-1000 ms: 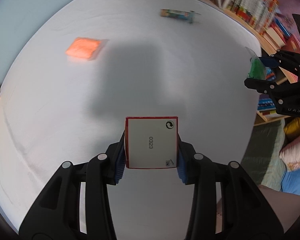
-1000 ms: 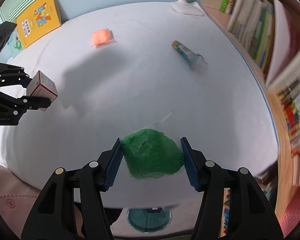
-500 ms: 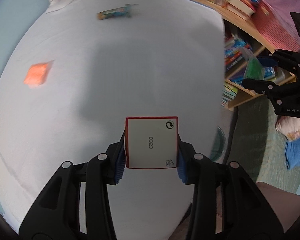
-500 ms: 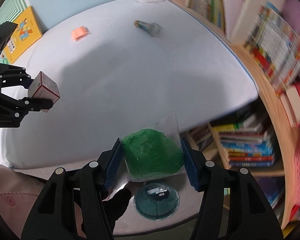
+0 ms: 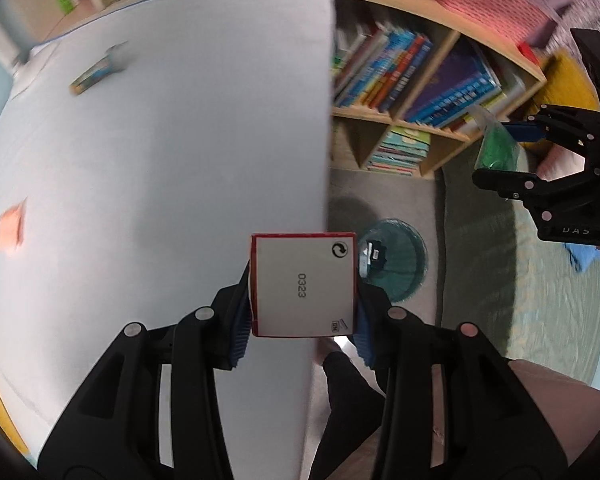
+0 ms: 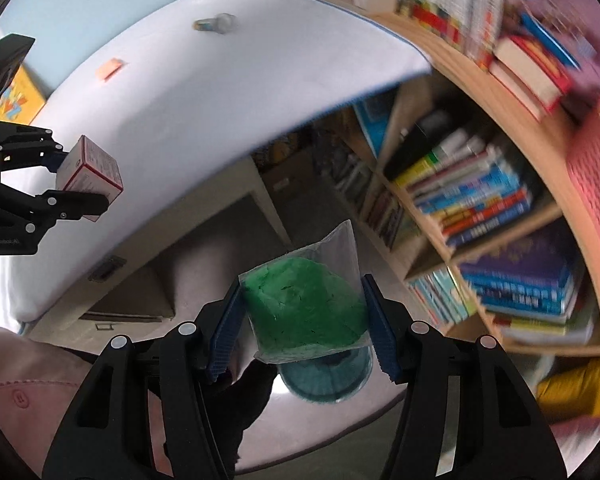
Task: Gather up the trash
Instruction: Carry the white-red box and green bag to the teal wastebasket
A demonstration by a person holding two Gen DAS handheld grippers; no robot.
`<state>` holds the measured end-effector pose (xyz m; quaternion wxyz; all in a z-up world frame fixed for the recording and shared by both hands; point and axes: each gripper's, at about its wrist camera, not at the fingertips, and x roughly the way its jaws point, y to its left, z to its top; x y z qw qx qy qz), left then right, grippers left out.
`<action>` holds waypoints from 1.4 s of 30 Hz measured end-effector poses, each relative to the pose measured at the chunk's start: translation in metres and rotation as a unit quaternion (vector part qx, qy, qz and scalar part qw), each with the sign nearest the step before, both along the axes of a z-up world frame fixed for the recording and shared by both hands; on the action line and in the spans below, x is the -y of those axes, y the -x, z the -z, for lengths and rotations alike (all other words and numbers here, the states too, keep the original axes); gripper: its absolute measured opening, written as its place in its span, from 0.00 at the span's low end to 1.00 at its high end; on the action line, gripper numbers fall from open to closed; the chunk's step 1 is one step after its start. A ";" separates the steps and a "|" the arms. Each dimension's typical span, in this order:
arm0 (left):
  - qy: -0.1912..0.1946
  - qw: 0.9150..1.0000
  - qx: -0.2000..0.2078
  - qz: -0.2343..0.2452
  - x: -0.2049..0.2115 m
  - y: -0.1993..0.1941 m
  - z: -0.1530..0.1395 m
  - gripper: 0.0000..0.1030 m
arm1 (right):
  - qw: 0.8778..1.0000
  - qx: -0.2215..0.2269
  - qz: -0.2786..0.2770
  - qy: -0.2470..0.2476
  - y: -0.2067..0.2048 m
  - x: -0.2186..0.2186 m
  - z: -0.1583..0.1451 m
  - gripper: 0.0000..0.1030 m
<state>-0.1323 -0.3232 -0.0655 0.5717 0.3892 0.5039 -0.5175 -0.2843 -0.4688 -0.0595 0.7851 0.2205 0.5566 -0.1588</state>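
On the white counter lie an orange packet and a blurred tube; the left gripper has its jaws clamped on a red-edged white carton at the counter's edge — the right gripper grips a clear bag of green putty above a round teal bin on the floor

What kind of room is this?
Likely a child's bedroom or study: a low wooden bookshelf packed with colourful books, a white table, and a small teal bin on the floor.
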 end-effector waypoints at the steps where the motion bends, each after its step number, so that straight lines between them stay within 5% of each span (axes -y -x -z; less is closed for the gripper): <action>1: -0.002 1.000 -0.001 0.013 0.004 0.007 0.001 0.38 | 1.000 -0.002 0.007 -0.002 0.006 0.000 0.001 0.56; 18: -0.017 0.988 -0.014 0.151 0.032 0.094 0.013 0.38 | 0.991 -0.024 0.126 -0.033 0.100 -0.016 0.019 0.56; 42: -0.046 0.952 -0.022 0.301 0.042 0.195 0.033 0.38 | 0.971 -0.022 0.227 -0.074 0.169 -0.046 0.035 0.56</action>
